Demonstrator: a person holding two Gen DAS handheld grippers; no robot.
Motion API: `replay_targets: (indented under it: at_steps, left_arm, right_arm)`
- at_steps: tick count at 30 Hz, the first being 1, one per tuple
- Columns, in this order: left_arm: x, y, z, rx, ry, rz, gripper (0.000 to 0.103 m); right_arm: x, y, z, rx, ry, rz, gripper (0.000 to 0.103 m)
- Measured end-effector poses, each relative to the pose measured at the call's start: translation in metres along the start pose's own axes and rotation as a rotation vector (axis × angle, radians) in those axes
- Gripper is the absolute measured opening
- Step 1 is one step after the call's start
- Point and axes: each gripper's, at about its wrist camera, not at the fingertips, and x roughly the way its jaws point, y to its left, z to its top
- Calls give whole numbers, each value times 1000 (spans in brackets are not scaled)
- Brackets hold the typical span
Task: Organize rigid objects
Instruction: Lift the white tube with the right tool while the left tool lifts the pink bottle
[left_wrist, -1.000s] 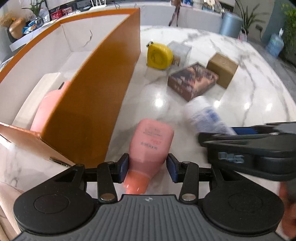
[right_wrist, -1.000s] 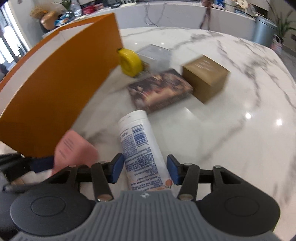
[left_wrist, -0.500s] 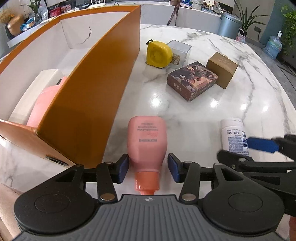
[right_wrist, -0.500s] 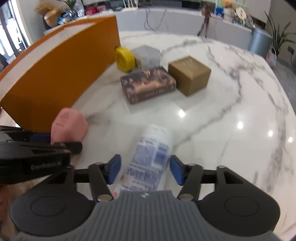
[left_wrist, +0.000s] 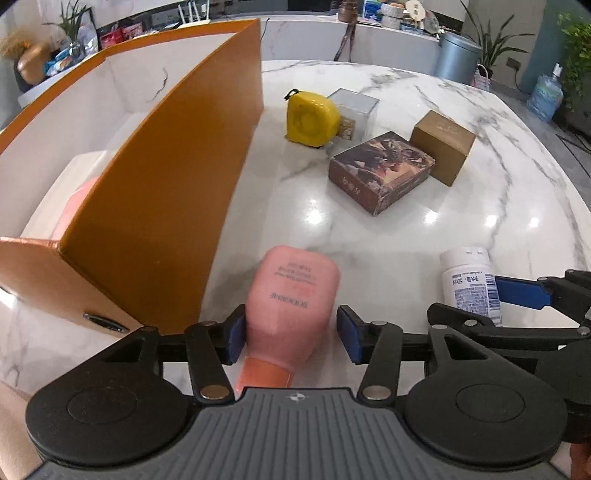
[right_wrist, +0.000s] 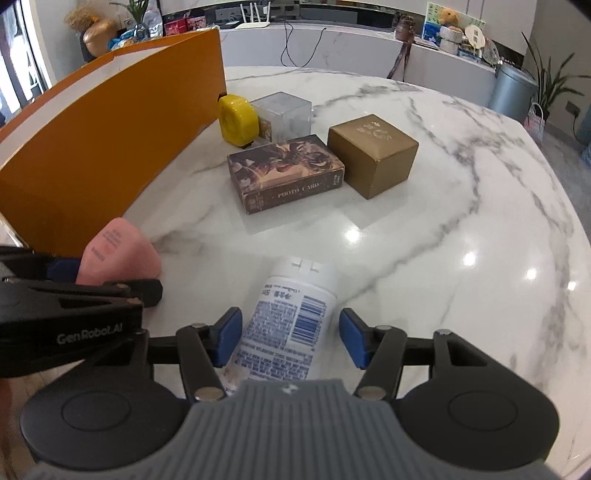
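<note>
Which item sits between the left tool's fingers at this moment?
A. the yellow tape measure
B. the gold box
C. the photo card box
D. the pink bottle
D: in the left wrist view the pink bottle lies between the left tool pads, cap toward the camera, while the other three stand farther off on the marble table.

1. Left gripper (left_wrist: 291, 334) – jaws spread wide, blue pads (left_wrist: 236, 338) apart, pointing forward, low over the surface.
2. Right gripper (right_wrist: 290, 338) – same deal, jaws wide, one blue pad (right_wrist: 351, 338) on each side.
3. Side by side, left gripper's black arm crossing into the right wrist view.
</note>
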Motion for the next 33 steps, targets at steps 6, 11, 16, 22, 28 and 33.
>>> replay_targets:
  at_steps: [6,11,16,22,28,33]
  left_arm:
    - [-2,-12,-2,56,-9,-80,53]
    - [-2,-10,-1,41,-20,-88,61]
    - [3,-9,2,44,-26,-64,67]
    - [4,-15,2,100,-24,-44,59]
    - [0,-15,-1,102,-5,-63,50]
    - [-2,-11,-2,79,-8,-84,50]
  right_arm:
    - [-1,-12,3,-2,37,-15,47]
    - [-2,-12,0,-4,31,-26,51]
    - [0,-15,0,29,24,-44,57]
    - [0,-14,-1,27,19,-49,57]
    - [-1,-11,-1,31,31,-65,53]
    - [-4,-5,-2,4,26,-71,47]
